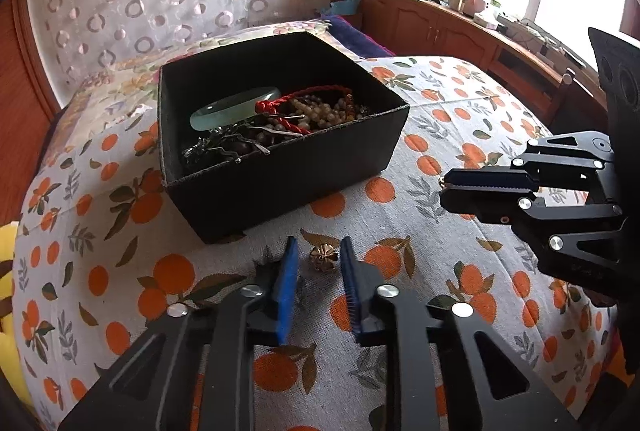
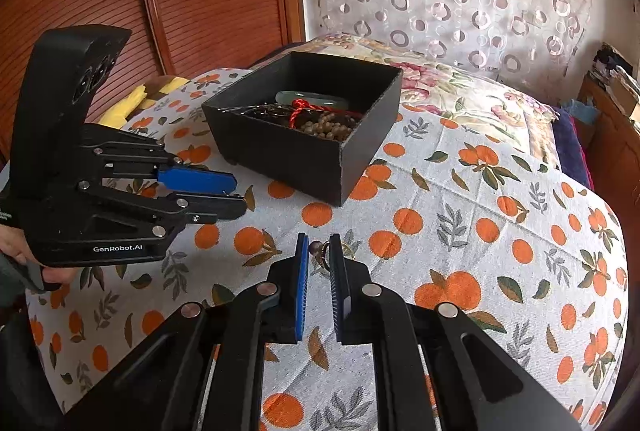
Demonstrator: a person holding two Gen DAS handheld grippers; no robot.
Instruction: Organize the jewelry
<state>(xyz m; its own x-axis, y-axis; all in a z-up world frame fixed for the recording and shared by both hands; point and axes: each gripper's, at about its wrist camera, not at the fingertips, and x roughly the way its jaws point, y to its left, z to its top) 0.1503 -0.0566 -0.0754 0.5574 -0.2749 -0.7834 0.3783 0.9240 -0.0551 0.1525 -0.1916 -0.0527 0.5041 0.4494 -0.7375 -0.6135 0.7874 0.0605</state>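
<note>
The bed (image 1: 400, 223), spread with an orange-print cloth, carries everything, so I place things from the black box (image 1: 280, 167) that sits on it. Most of the job looks done already — the box holds a pale green bangle (image 1: 234, 107), a red cord bracelet (image 1: 296, 101), strands of tan beads (image 1: 320, 111) and a dark tangle with metal hairpins (image 1: 256, 141) in its near corner, all heaped together, not sorted.

Two small pieces are not yet in it. A gold flower-shaped ornament (image 1: 323, 258) lies on the cloth just in front of the box, between the spread fingers of my left hand-held gripper (image 1: 318, 259), which is open and has not closed on it.

My right hand-held gripper (image 2: 319, 257) hangs to the right of the box, in front of its near corner. Its jaws stand nearly together around a small ring-like piece with a dark bead (image 2: 320, 251); from the left view they look pressed tight with something tiny at the tip, so I judge it gripped.

What is left, I judge — carry this piece to the box, then pinch the ornament and drop it in too.
</note>
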